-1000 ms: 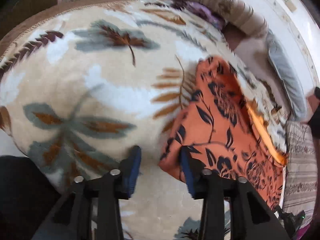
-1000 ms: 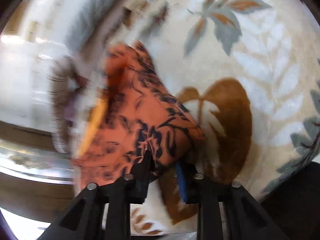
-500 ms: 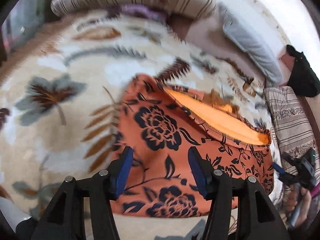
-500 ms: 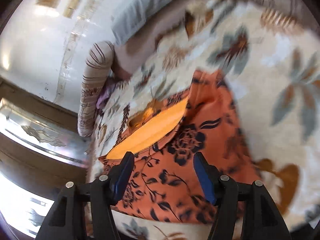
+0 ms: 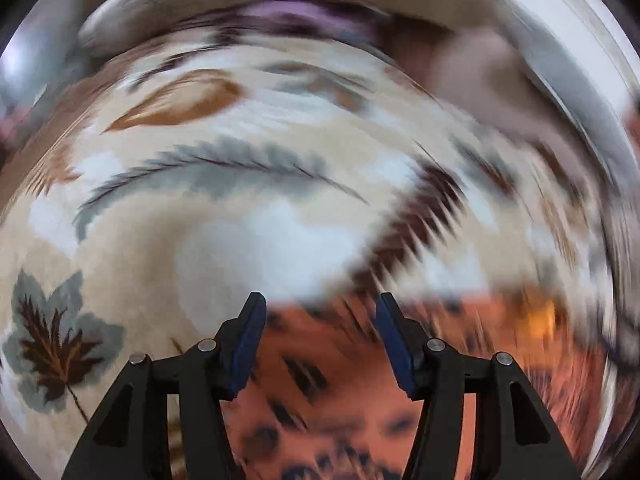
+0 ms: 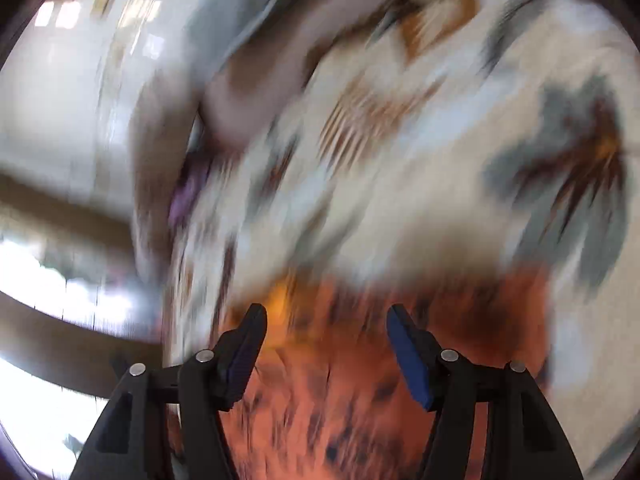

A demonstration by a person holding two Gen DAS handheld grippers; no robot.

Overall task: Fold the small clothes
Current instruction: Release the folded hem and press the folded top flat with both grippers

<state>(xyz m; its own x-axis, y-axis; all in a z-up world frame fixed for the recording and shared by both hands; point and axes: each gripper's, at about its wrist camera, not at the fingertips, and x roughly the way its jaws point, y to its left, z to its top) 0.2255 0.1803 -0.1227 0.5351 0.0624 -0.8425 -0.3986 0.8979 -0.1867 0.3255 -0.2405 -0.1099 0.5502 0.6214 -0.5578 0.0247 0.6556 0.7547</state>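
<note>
A leaf-patterned blanket [image 5: 224, 240] lies below a blurred striped bolster [image 5: 192, 4].

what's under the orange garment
The garment lies on the leaf-print blanket, which shows all around it. Anything else beneath is covered, and blur hides detail.

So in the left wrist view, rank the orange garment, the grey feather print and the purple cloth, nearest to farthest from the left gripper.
1. Orange garment: directly between and below the left gripper's open fingers.
2. Grey feather print: mid-blanket, ahead and slightly left.
3. Purple cloth: far edge of the bed, at the top, blurred.
</note>
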